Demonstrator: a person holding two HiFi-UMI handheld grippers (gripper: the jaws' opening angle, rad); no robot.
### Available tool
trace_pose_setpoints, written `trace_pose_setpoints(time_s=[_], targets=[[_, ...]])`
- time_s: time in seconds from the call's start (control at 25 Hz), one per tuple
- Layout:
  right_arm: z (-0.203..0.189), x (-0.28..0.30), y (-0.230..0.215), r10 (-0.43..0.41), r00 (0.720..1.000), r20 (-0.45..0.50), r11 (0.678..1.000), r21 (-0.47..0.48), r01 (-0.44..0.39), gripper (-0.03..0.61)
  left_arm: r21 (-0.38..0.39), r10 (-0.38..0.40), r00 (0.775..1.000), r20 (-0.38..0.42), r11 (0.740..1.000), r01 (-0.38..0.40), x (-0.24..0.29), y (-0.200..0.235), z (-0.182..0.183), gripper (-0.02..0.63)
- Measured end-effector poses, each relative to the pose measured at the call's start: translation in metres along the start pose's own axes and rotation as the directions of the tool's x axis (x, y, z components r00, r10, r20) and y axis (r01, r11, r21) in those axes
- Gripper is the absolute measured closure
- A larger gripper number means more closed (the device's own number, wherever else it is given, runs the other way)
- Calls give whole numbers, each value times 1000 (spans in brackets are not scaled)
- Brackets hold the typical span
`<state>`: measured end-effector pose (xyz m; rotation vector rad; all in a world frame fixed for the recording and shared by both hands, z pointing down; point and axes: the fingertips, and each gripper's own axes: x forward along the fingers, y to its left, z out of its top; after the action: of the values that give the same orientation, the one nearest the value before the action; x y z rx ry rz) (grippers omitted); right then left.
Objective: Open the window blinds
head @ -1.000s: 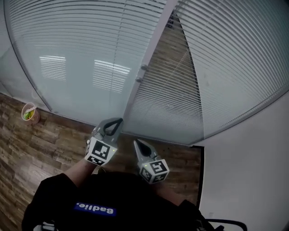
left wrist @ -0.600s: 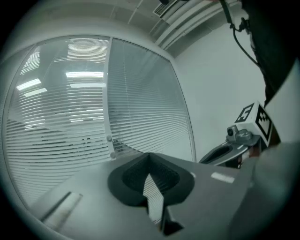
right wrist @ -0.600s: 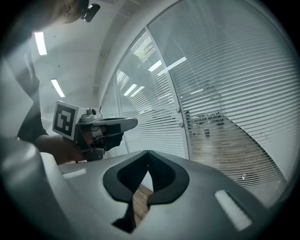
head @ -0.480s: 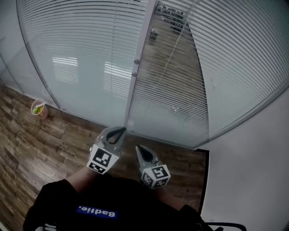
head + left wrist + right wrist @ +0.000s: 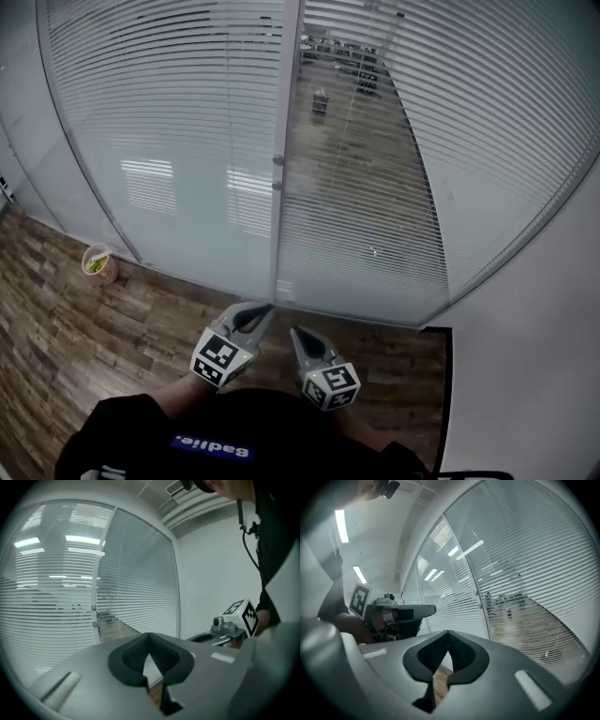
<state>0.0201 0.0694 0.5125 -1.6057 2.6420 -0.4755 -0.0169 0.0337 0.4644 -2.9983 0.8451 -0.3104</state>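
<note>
— When the two hand-held grey tools are looked at, how are they found?

— The left gripper (image 5: pixel 257 315) is found clenched. Its two dark jaws are pressed together at the tips, and nothing is caught between them. The right gripper (image 5: pixel 300 336) is clenched the same way, and nothing is held in it either. They are held side by side, close but not touching, low over the brown wooden floor (image 5: pixel 56 328).

— And where are the white slatted window blinds (image 5: pixel 169 112) seen?

— They are hung behind a tall glass wall (image 5: pixel 56 187), straight ahead of both tools. They are not touched by either tool, and a strip of floor is left in between. The glass is split by a thin grey upright post (image 5: pixel 281 216), and two small round knobs (image 5: pixel 277 161) are fixed on it. The left gripper's tips are pointed at the foot of that post. Left of the post the slats are turned shut, and ceiling lights are mirrored there. Just right of the post the slats are tilted, so a room can be seen through them.

— Is anything else seen?

— A small pink cup (image 5: pixel 98 264) with something green in it is set on the floor by the glass, well off to the left of the left gripper. A plain white wall (image 5: pixel 534 375) is seen at the right.
</note>
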Motion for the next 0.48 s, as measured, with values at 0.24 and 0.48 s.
trace_pose_setpoints(time_s=[0.24, 0.48], targets=[[9, 13, 13, -37, 999, 17, 999, -36, 38, 576, -66, -67, 997, 24, 996, 68, -6, 3, -8, 615], [23, 28, 41, -82, 996, 31, 992, -89, 84, 577, -144, -82, 992, 94, 985, 95, -40, 32, -2, 615]])
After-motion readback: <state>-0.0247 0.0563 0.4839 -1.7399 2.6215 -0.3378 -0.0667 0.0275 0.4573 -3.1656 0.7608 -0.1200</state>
